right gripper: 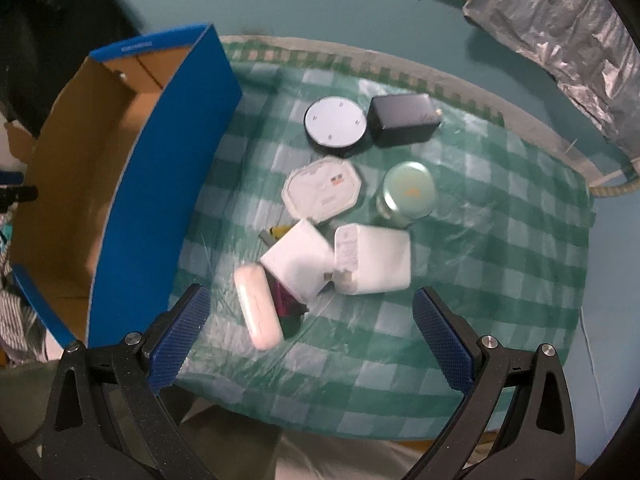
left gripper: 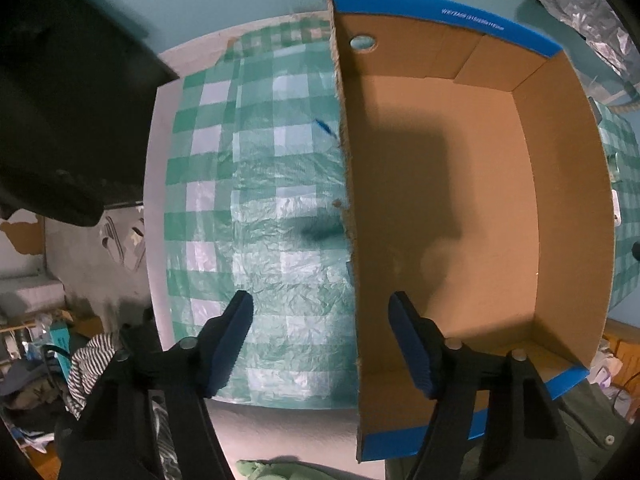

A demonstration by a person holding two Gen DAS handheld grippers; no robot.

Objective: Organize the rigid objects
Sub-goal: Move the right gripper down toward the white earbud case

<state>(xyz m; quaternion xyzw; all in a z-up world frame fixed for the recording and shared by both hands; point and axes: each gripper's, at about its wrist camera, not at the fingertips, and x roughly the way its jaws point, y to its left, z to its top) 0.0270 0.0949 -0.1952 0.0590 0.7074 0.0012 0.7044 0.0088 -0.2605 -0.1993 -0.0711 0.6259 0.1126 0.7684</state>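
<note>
— Fingers (right gripper: 182, 332) on the right gripper (right gripper: 312, 334) are spread wide, nothing between them; the left gripper (left gripper: 320, 340) is just as wide and empty, straddling the box's left wall.

— Where's the stuff to tidy?

— Clustered on the checked cloth (right gripper: 500, 240), right of the cardboard box (right gripper: 168, 152): a white oval case (right gripper: 258, 306) nearest, two white chargers (right gripper: 374, 260) touching, a round tin (right gripper: 409, 194), a black puck (right gripper: 335, 125) and black adapter (right gripper: 402, 119) farther off.

— And the box?

— Open-topped and bare inside, I'd guess parked alongside so each piece gets a short carry
</note>
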